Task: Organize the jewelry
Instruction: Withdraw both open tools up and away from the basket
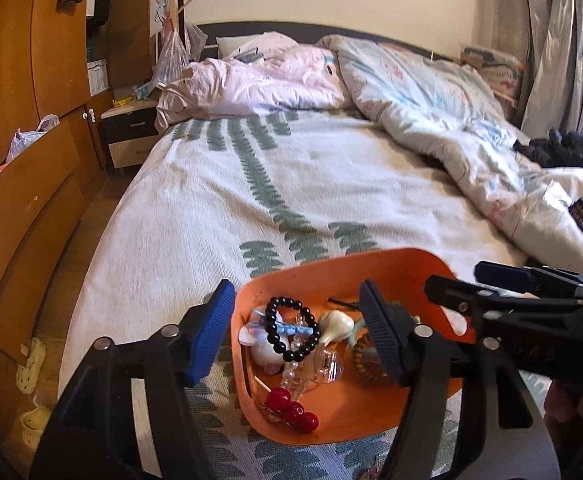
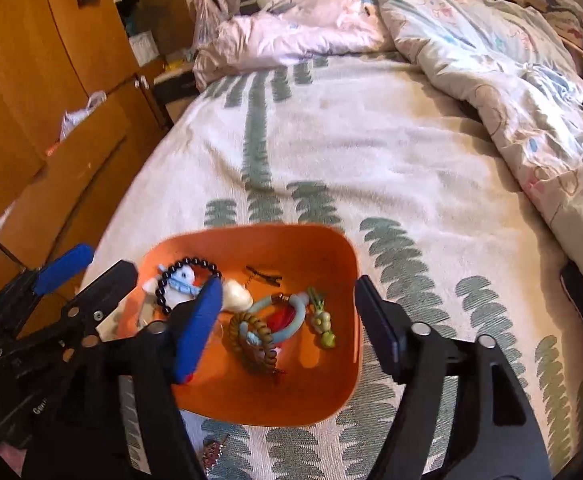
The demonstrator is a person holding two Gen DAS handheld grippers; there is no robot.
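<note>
An orange bowl [image 1: 395, 268] [image 2: 251, 240] sits on the bed near its foot. It holds a black bead bracelet [image 1: 291, 328] [image 2: 189, 264], a red bead piece [image 1: 293, 410], a pearl strand [image 1: 291, 368], a shell [image 1: 335, 322] [image 2: 237, 296], a brown coil hair tie [image 1: 365, 362] [image 2: 257, 344], a light blue ring [image 2: 291, 322], a green charm [image 2: 323, 324] and a dark hair clip [image 2: 263, 272]. My left gripper [image 1: 295, 336] is open, straddling the bowl's left part. My right gripper [image 2: 287, 328] is open over the bowl's right part. Both are empty.
The bed has a white blanket with green leaf print [image 1: 251, 200] [image 2: 351, 140]. Crumpled duvets [image 1: 431, 112] [image 2: 511, 80] lie at the head and right side. Wooden wardrobes [image 1: 23, 120] [image 2: 31, 80] stand left. A small glittery item [image 2: 213, 454] lies on the blanket near the bowl.
</note>
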